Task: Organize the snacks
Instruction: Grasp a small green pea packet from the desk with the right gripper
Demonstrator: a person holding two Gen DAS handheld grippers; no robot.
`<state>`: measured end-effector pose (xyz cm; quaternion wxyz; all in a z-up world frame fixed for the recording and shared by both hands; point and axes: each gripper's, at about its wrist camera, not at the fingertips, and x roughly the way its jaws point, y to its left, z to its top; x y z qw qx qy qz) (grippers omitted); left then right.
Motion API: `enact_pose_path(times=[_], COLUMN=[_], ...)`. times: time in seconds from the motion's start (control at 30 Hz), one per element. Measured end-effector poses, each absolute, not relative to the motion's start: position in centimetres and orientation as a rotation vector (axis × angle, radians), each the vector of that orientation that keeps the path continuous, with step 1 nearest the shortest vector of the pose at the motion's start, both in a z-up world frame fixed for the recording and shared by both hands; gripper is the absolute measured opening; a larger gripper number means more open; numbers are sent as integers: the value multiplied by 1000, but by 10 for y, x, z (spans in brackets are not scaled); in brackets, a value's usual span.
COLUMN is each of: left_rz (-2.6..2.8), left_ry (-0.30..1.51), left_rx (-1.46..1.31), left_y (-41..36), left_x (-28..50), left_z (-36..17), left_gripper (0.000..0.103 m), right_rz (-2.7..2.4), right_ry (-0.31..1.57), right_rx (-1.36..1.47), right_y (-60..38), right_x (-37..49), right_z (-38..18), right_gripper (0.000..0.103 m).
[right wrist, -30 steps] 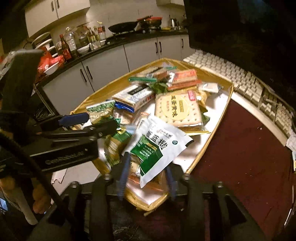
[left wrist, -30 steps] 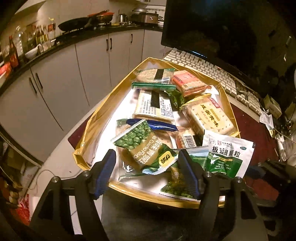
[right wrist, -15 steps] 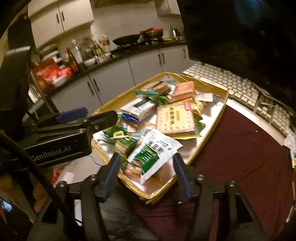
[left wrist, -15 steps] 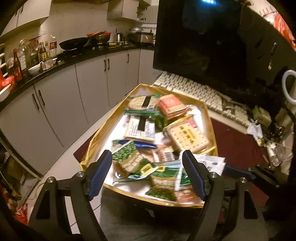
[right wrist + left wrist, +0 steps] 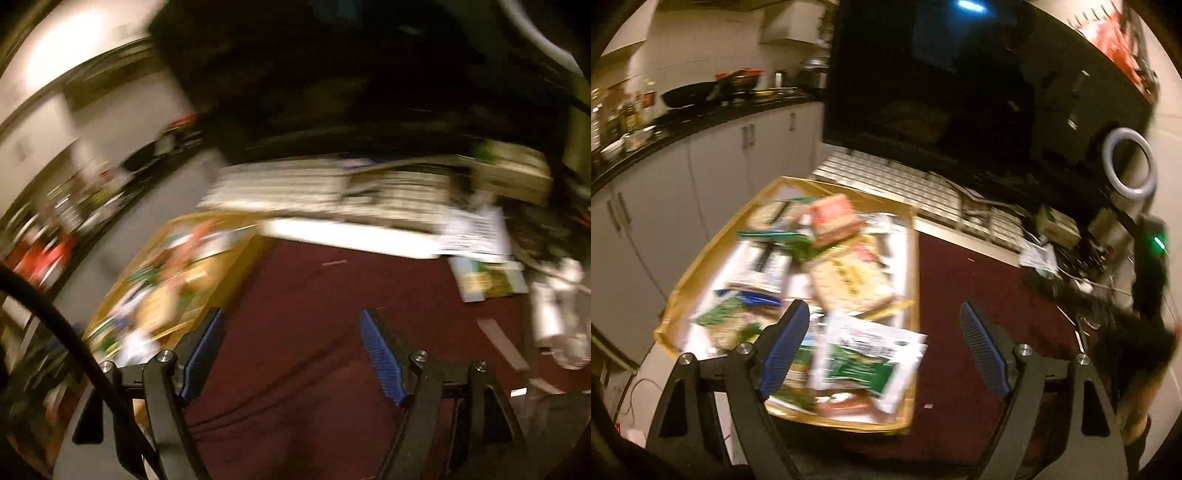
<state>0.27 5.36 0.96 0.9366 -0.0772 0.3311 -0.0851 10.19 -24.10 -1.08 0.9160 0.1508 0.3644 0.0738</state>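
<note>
My left gripper (image 5: 882,354) wide, empty; right gripper (image 5: 291,354) same, over dark red mat (image 5: 314,314). Gold cardboard tray (image 5: 912,258) of snack packets at 10 o'clock, blurred. Probably between picks; next needs white-green sachet (image 5: 866,363) targeted.

A tray (image 5: 913,258) sits on the left part of the tabletop (image 5: 979,295), with a mat (image 5: 960,332) just beside it on the right. Snack packets lie heaped in the tray: a sachet (image 5: 868,354) at the near end hangs over the right rim, a cracker pack (image 5: 853,284) lies behind it, and a smaller pack (image 5: 833,218) lies toward the far end. Behind tray and mat runs a keyboard (image 5: 894,181), and a monitor (image 5: 960,92) stands behind that. A ring light (image 5: 1130,164) stands at the far right. Cabinets (image 5: 683,177) under a counter (image 5: 701,118) line the left background.
</note>
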Motion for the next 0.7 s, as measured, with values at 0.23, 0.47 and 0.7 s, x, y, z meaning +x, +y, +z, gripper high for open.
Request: enact_pose_path(times=[0.23, 0.47, 0.7], left_rz=[-230, -231, -242], left_ry=[693, 686, 686], left_rx=[-128, -139, -137], left_y=[29, 34, 30], left_x=[-4, -9, -11], left_z=[2, 3, 3], left_gripper=[84, 84, 84], right_rz=[-201, -291, -404], right_ry=[889, 907, 903], right_rx=[555, 626, 680], right_y=[-323, -324, -326], right_x=[148, 168, 168], right_z=[-50, -57, -63], right_gripper=[64, 61, 34])
